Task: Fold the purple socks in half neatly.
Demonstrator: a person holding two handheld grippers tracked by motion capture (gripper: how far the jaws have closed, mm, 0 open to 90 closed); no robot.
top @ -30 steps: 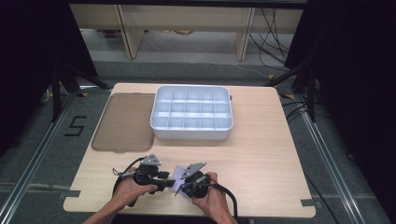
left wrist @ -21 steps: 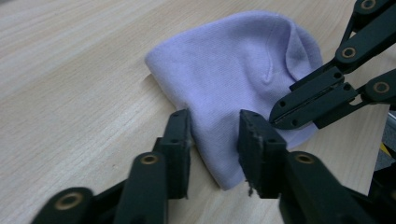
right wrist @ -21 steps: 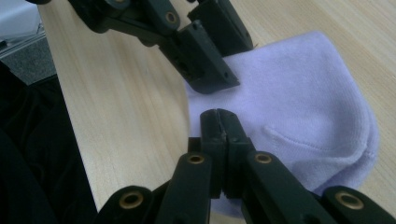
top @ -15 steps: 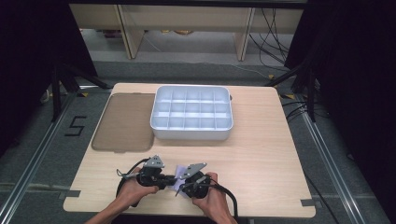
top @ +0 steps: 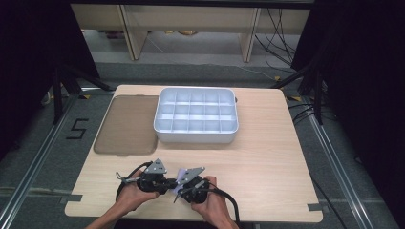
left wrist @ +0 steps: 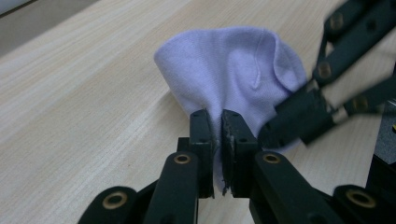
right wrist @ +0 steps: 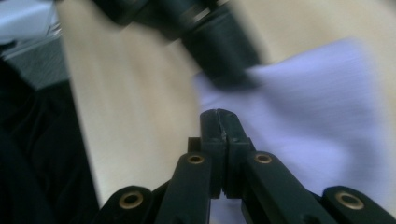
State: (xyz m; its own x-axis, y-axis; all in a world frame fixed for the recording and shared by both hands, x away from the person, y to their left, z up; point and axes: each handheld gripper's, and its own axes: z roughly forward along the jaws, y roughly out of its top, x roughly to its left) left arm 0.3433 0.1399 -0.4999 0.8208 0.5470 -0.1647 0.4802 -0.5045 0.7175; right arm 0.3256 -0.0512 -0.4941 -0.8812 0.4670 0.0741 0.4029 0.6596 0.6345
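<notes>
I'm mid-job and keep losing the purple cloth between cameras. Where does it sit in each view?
High view: the purple cloth is a small patch at the near table edge, between the two grippers.
Left gripper view: upper centre, bunched and pinched in the left gripper; the right gripper bites its right edge.
Right gripper view: right half, blurred, pinched in the right gripper.
Shared landmark: the light wooden table under the cloth.

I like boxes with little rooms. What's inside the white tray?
The white tray holds rows of small compartments, and those facing the high view look empty. The near wall hides the bottoms of the front row, so something tiny could sit there unseen.
</notes>
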